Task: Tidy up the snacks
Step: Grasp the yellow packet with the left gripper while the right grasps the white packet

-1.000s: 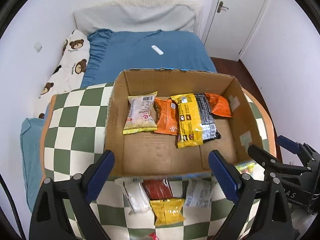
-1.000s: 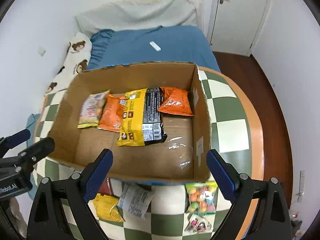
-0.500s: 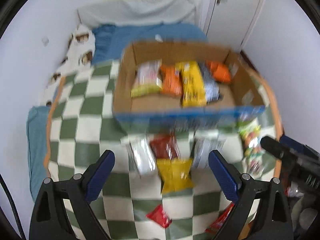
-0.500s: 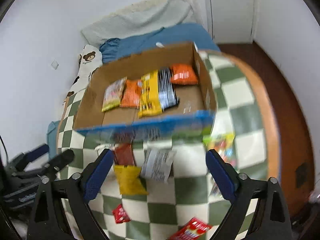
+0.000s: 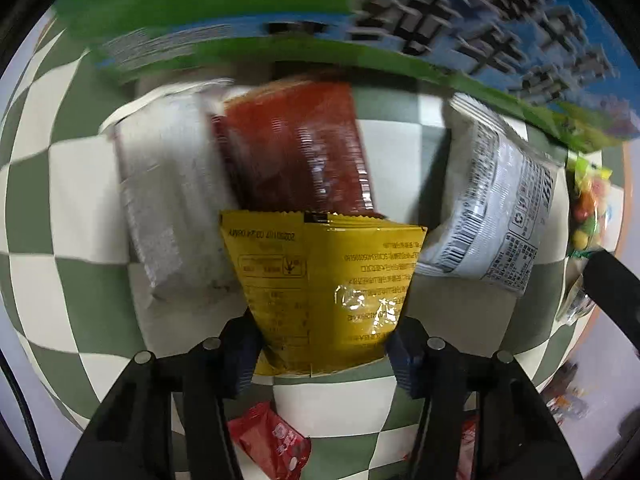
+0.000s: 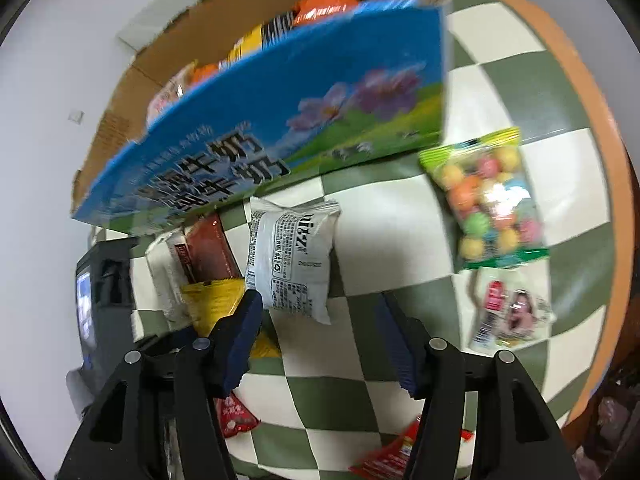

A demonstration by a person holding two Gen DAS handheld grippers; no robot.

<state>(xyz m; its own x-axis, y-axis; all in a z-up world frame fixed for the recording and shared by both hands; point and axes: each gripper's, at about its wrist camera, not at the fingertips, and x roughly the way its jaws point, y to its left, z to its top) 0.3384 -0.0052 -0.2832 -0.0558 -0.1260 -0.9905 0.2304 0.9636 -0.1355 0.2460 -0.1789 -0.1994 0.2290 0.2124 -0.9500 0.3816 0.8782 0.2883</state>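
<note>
My left gripper (image 5: 322,354) is open, low over the checked cloth, with its jaws on either side of the near end of a yellow snack packet (image 5: 324,280). Behind the packet lie a dark red packet (image 5: 296,148), a pale grey packet (image 5: 168,200) and a white printed packet (image 5: 492,216). My right gripper (image 6: 320,338) is open just in front of the white printed packet (image 6: 292,260). The cardboard box (image 6: 280,120) with a blue printed side holds several snacks. The box's blue side (image 5: 360,8) fills the top of the left wrist view.
A bag of coloured sweets (image 6: 488,204) and a clear packet (image 6: 508,312) lie right of the box on the checked cloth (image 6: 520,120). Small red packets (image 6: 236,416) lie near me. The round table's orange rim (image 6: 592,100) curves at the right. The left gripper's body (image 6: 104,292) is at the left.
Both grippers have dropped from above the box to low over the cloth in front of it. The left jaws now straddle the yellow packet; the right is close to the white packet.
</note>
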